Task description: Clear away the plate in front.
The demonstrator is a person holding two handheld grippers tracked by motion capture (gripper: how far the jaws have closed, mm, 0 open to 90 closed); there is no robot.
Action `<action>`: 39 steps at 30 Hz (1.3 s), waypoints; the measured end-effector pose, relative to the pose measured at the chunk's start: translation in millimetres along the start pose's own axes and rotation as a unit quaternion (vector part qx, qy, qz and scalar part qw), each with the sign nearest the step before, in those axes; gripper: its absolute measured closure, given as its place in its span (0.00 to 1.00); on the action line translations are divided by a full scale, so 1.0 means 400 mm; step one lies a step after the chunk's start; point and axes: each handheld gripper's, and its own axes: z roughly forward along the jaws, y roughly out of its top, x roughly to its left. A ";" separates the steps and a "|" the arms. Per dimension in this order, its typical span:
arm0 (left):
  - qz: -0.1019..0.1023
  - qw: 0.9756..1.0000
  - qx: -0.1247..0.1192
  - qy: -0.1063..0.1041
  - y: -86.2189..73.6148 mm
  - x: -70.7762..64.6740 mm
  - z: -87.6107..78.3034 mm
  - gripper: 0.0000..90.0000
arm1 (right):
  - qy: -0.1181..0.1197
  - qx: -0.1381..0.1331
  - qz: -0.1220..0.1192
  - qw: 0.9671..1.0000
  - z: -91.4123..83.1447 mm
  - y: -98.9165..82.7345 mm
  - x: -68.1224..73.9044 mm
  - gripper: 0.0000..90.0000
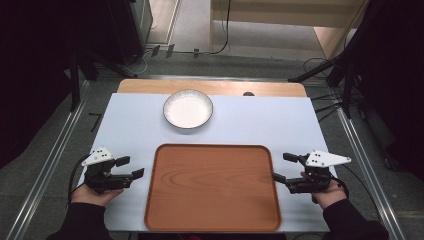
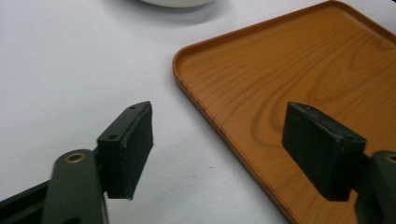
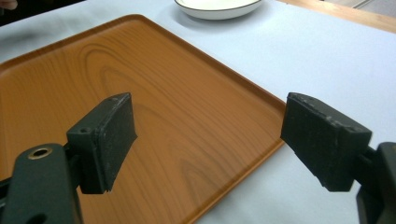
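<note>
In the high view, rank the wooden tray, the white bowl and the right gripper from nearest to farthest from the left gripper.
From the left gripper, open at the table's left edge:
1. Wooden tray: just right of it, its rim nearly at the gripper's tips.
2. White bowl: farther back, behind the tray, toward the middle.
3. Right gripper: across the tray, on its far right side, also open.

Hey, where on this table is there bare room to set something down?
The whole wooden tray is bare. The white tabletop is free left of the white bowl and right of it, behind the tray. It is tighter at the tray's side edges, where the left gripper and right gripper sit open.
</note>
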 end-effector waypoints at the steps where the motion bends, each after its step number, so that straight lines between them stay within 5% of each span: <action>1: -0.004 1.000 -0.008 0.000 0.008 -0.003 0.002 0.31 | 0.001 0.004 0.000 1.000 0.002 -0.001 0.000 0.20; 11: -0.029 0.999 -0.004 0.014 0.018 0.004 0.014 0.34 | -0.001 0.005 0.002 1.000 0.003 -0.002 0.001 0.20; 16: -0.024 1.000 0.003 0.017 0.020 0.006 0.025 0.33 | 0.002 0.004 0.002 1.000 0.005 -0.002 0.004 0.20; 19: -0.014 0.999 0.009 0.036 0.025 0.004 0.039 0.36 | 0.001 0.004 0.003 1.000 0.003 -0.003 0.003 0.20; 39: -0.013 0.999 0.037 0.013 0.072 0.007 0.116 0.36 | 0.007 0.018 -0.008 1.000 0.015 -0.002 0.015 0.21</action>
